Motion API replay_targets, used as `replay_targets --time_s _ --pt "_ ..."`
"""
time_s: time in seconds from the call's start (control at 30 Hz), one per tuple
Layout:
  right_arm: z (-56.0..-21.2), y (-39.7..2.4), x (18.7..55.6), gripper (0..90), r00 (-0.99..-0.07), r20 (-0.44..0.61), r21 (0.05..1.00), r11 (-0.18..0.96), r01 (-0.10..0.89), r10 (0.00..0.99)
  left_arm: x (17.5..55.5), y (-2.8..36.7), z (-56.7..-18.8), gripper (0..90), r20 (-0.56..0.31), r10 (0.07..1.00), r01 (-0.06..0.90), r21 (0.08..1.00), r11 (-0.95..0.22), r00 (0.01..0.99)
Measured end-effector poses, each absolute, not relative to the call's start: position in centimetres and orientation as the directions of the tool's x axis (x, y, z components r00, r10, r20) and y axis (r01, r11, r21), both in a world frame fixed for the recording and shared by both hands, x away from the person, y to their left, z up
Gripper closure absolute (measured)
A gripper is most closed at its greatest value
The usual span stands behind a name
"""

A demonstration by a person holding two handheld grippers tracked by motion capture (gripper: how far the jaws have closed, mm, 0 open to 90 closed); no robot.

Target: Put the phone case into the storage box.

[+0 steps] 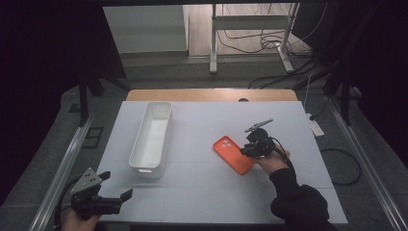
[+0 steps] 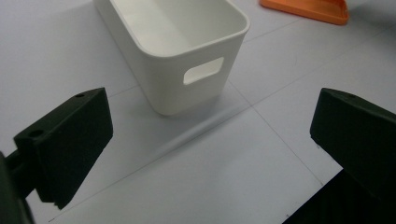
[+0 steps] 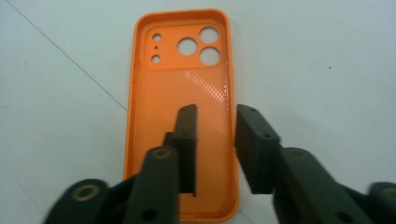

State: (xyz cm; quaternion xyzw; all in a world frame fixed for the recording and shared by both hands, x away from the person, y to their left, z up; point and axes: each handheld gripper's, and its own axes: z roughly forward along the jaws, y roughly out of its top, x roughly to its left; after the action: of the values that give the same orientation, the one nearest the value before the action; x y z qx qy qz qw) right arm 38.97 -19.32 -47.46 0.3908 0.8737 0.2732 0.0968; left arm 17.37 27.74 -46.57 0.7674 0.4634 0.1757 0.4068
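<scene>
Orange phone case (image 3: 182,116) is straddled along its long right edge by the right gripper (image 3: 215,140): one jaw is set inside the case's hollow, the other just outside the rim, with a narrow gap between them. No earlier picture is offered for comparison, and whether the pads press on the rim cannot be told from the right gripper view (the wall seems to stand free between them). The case lies flat and face up on the white table (image 1: 216,192), its camera cut-outs at the end farthest from the gripper.

In the high view the right gripper (image 1: 251,148) is held at the case's (image 1: 232,155) right side, about halfway along it, by a hand coming out of a dark sleeve (image 1: 298,202). Open table is seen around the case on every side: bare surface beyond its far end, a broad bare strip to its right up to the table edge, and a wide bare stretch between it and the white bin (image 1: 151,139).

The white bin stands well to the left of the case, its long side running away from the person, its inside bare. In the left gripper view the bin's (image 2: 187,51) near end wall with a handle slot is seen, and a corner of the case (image 2: 308,9) beyond it.

The left gripper (image 1: 118,185) is held near the table's front left corner, well apart from the case, nearer the bin's near end, its jaws spread wide with nothing between them.
</scene>
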Motion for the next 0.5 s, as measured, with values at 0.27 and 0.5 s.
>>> replay_targets --time_s 0.27,0.5 --pt "-46.91 -20.15 39.19 32.6 -0.652 0.045 0.58 0.511 0.634 0.757 17.39 27.74 -46.56 0.2 -0.105 0.854 0.568 0.787 -0.242 0.51" --pt "-46.72 -20.08 39.32 8.4 -0.654 0.06 0.592 0.5 0.632 0.754 17.39 27.77 -46.57 0.2 -0.109 0.853 0.568 0.787 -0.239 0.511"
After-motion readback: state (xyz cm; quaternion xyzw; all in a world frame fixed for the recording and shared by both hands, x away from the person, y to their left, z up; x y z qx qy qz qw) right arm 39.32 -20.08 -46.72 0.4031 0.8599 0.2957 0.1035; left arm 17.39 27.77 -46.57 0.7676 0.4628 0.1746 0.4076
